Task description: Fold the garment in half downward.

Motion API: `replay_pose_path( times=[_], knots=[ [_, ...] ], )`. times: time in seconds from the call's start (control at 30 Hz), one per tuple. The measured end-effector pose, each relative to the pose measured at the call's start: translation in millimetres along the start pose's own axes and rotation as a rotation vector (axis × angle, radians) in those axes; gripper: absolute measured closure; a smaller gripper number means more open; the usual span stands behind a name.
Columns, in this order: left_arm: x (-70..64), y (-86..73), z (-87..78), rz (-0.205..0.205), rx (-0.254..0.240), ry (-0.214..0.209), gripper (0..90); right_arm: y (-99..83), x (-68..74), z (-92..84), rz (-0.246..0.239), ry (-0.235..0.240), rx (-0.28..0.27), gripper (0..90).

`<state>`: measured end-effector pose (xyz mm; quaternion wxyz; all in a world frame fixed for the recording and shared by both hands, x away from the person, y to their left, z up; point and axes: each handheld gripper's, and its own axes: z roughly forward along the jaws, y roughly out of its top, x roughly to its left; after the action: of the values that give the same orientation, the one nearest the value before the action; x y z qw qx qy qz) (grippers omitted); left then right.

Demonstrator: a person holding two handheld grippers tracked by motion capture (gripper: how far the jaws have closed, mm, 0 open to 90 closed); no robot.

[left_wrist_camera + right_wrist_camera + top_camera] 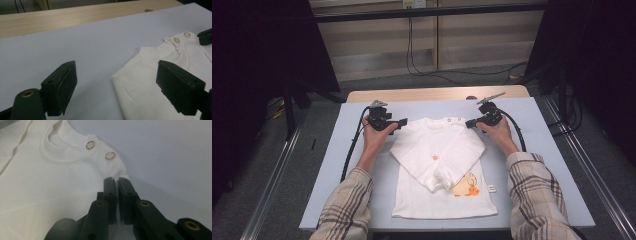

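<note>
Two outstretched hands near the worktop's far edge: left gripper point(401, 123) wide beside the white baby shirt point(439, 170), right gripper point(470, 123) pinching its shoulder.

Beige plaid sleeves point(346, 202), black grippers, black cables point(353, 145)

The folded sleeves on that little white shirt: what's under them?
The sleeves cross over the shirt front. A yellow-orange print peeks out below them; part of it is covered. The shirt lies on the pale blue table.

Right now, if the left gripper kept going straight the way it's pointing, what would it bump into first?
Probably the white shirt: the left gripper has its jaws open, one already over the shirt's shoulder edge, though depth is hard to judge.
</note>
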<state>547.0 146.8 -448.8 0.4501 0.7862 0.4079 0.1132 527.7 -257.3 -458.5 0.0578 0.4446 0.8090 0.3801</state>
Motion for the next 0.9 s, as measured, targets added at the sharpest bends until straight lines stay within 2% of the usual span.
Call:
replay_pose_path(
  times=[0.07,0.2,0.37,0.57,0.6,0.7,0.9],
  knots=[
    [-0.5,0.4,4.3,0.008,0.027,0.011,21.3,-0.1,0.3,-0.1,0.002,-0.001,0.000,85.3],
    [2.7,0.1,7.8,0.002,0.060,0.005,31.3,0.4,1.0,0.2,-0.007,-0.006,0.000,85.2],
    [8.0,-2.5,10.6,0.001,0.114,-0.023,46.6,0.4,1.2,0.1,-0.008,-0.009,0.001,85.2],
    [5.3,-3.3,13.1,0.042,0.120,-0.031,54.8,0.8,2.2,0.2,-0.015,-0.014,0.003,85.2],
    [3.3,-3.2,14.1,0.055,0.122,-0.022,56.3,0.8,2.4,0.2,-0.013,-0.014,0.004,85.2],
    [-0.5,-2.3,15.7,0.076,0.136,-0.015,56.4,0.8,2.6,0.1,-0.013,-0.015,0.005,85.2],
    [-0.6,-2.8,17.1,0.086,0.130,-0.013,63.3,0.6,1.7,0.3,-0.010,-0.011,0.001,85.2]
  ],
)
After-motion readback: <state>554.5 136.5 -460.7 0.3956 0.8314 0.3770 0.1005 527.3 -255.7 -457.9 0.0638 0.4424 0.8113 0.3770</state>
